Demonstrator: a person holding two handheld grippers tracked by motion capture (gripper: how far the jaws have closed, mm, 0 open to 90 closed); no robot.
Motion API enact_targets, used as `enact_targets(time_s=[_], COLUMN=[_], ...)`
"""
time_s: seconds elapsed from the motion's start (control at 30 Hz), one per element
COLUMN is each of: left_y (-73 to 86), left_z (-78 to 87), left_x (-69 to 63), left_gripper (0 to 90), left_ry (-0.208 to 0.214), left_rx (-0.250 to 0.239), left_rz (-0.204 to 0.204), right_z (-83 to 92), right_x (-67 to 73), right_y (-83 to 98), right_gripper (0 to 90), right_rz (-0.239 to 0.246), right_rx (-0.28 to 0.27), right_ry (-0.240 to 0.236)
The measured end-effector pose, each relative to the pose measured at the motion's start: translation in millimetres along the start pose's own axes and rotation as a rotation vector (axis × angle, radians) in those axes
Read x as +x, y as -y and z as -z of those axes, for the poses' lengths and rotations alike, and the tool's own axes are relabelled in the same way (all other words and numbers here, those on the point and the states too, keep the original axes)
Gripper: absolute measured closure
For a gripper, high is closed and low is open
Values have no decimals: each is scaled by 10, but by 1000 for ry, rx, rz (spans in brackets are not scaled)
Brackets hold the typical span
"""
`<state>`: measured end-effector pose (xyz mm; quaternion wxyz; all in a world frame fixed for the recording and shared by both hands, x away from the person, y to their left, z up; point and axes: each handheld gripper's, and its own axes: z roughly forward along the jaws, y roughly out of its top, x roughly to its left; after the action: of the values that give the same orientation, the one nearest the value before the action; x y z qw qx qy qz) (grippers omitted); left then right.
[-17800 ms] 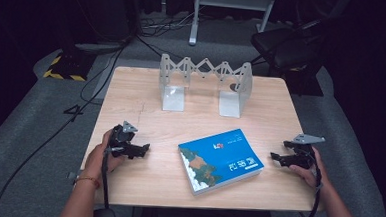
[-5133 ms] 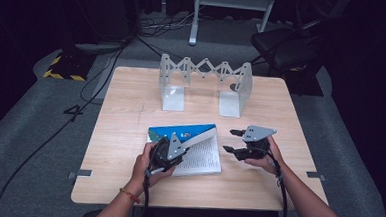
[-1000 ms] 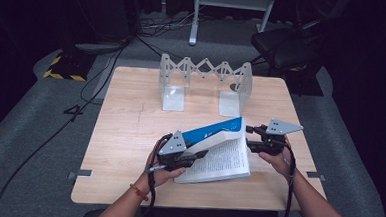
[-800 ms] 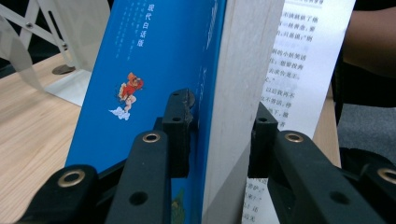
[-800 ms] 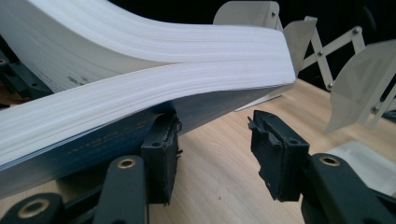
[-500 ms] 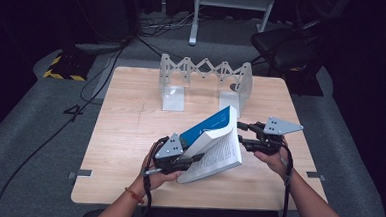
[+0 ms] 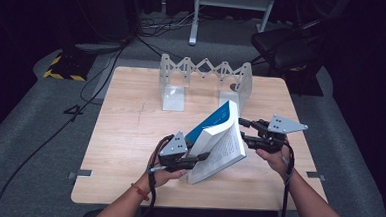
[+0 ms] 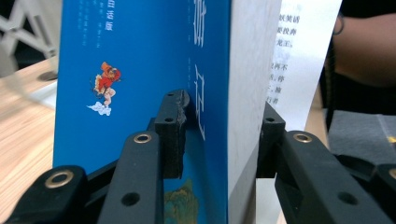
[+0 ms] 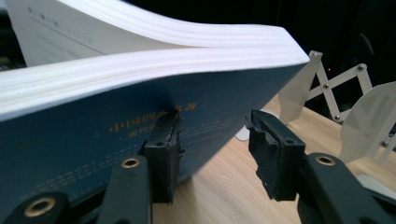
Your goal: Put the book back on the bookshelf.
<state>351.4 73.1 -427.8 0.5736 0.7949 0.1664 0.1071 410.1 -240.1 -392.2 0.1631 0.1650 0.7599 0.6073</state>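
The only writing in the room is on the book. Its blue cover carries small white Chinese characters near the top, too fine to make out beyond a few strokes, and its spine bears large white characters running downward, one of which looks like 记. A white inside page beside the spine shows columns of black printed Chinese text, with characters such as 英 and 龙王 just legible. From the other side, the darker blue cover carries a line of gold Chinese characters beginning 中国, the rest blurred, with finer unreadable print below.
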Motion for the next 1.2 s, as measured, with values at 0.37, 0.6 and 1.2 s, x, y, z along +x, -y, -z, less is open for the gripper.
enact_targets(time_s=[0.37,0.6,1.2], left_y=[-58,-38,42], left_z=[-141,-1,231], left_x=[30,-5,-46], left_gripper=[619,608,464], left_ry=[6,-59,-111], left_rx=[-10,21,124], left_rz=[-7,-42,-78], right_z=[144,35,-315], right_x=[6,176,563], right_y=[-85,-72,35], right_gripper=[577,503,463], right_rz=[43,67,152], right_rx=[-8,21,132], right_ry=[29,-32,-126])
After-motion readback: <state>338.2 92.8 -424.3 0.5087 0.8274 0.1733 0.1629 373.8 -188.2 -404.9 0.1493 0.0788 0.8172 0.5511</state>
